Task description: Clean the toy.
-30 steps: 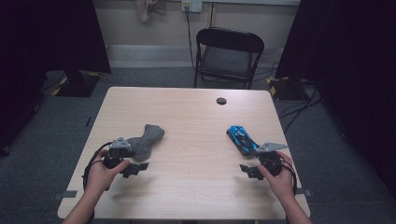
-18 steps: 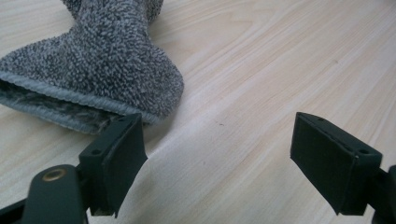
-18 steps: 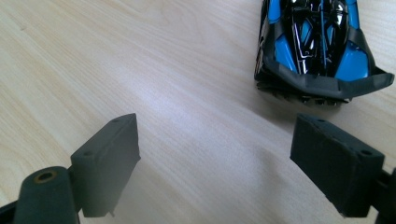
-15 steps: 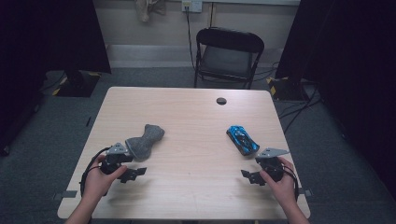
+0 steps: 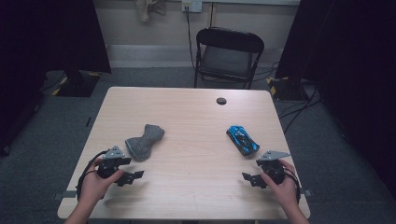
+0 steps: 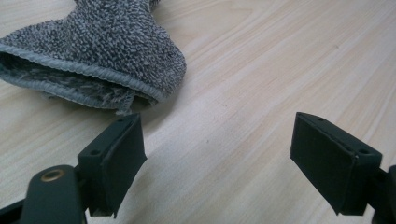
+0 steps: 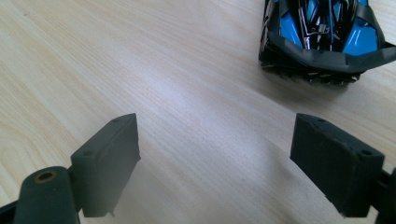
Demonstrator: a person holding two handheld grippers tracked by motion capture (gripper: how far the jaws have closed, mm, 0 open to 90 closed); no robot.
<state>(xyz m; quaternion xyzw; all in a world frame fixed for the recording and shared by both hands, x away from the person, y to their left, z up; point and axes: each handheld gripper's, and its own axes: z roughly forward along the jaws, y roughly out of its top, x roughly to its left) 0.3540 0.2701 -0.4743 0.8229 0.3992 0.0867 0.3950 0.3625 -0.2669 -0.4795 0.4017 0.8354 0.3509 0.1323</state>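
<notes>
A grey terry cloth (image 5: 144, 142) lies crumpled on the left half of the wooden table (image 5: 191, 121). In the left gripper view its hemmed edge (image 6: 88, 74) sits just beyond the left jaw. My left gripper (image 5: 133, 176) is held low near the table's front left, open, with bare wood between its jaws. A blue and black toy car (image 5: 242, 139) rests on the right half; in the right gripper view its end (image 7: 322, 42) lies ahead and to the right. My right gripper (image 5: 247, 178) stands open near the front right, holding nothing.
A small black round grommet (image 5: 221, 101) sits in the tabletop near the far edge. A black folding chair (image 5: 227, 58) stands behind the table. Cables run across the grey carpet at the right. Dark curtains hang on both sides.
Both hands have drawn back toward the table's front edge. The left gripper has pulled away from the cloth and the right gripper away from the car. Cloth and car lie where they were.
</notes>
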